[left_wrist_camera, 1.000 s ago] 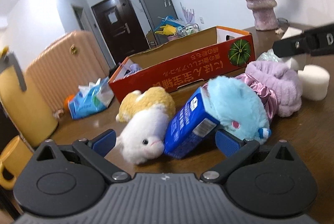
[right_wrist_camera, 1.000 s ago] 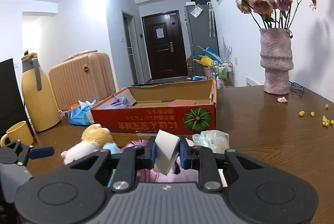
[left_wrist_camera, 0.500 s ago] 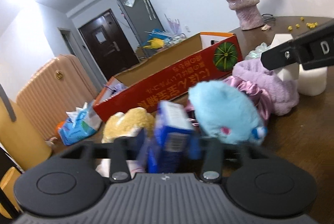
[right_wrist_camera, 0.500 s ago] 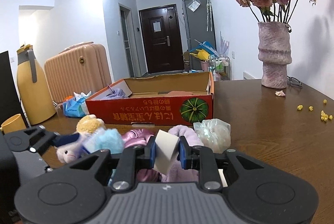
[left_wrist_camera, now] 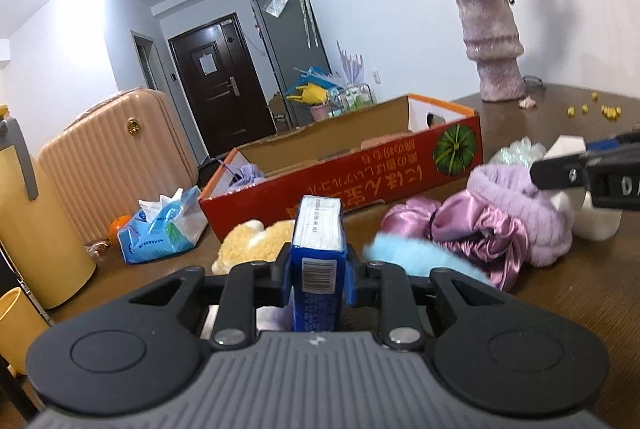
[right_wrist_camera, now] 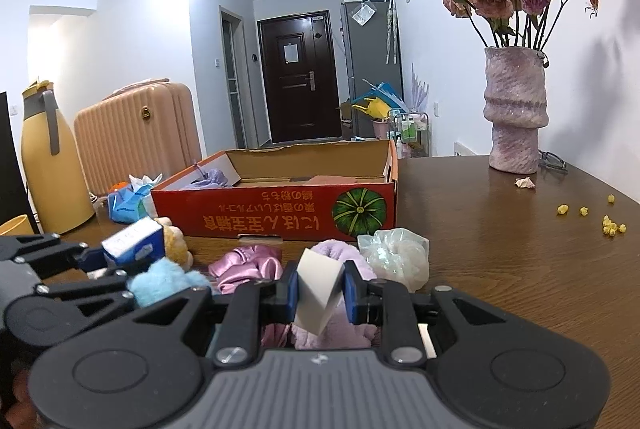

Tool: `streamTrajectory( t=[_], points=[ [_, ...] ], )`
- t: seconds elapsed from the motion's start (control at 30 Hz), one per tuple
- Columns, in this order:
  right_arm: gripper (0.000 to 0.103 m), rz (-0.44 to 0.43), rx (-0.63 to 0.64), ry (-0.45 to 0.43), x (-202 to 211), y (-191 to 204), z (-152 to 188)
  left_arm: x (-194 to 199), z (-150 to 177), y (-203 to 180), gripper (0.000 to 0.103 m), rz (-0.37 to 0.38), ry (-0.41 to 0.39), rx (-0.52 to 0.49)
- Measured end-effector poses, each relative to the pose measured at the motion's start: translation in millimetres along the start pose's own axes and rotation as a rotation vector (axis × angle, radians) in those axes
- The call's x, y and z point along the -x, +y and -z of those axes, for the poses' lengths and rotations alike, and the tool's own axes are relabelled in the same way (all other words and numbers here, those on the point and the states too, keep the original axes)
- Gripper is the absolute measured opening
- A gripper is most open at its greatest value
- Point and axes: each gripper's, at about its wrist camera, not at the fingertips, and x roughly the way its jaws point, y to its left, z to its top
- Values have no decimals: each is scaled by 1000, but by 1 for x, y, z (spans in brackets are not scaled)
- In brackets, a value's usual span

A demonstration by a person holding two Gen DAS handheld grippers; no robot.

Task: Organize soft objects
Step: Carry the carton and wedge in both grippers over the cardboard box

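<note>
My left gripper is shut on a blue tissue pack, held upright just above the table. Behind it lie a yellow-and-white plush, a light blue plush, pink satin scrunchies and a lilac fluffy band. My right gripper is shut on a white sponge block above the lilac band. The red cardboard box stands open behind the pile. In the right wrist view the left gripper shows at the left with the blue pack.
A crumpled clear bag lies right of the pile. A pink vase with roses stands at the back right, yellow crumbs near it. A yellow jug, a yellow mug and a blue wipes pack sit at the left.
My left gripper closed on the blue tissue pack and raised it upright off the plush toys. The right gripper kept still with the sponge in it.
</note>
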Motion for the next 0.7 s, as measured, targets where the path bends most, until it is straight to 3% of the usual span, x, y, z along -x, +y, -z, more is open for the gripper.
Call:
streamTrajectory(
  t=[0.7],
  points=[
    [22, 15, 6, -86, 2, 18, -10, 26, -25, 35, 24, -6, -78, 235]
  ],
)
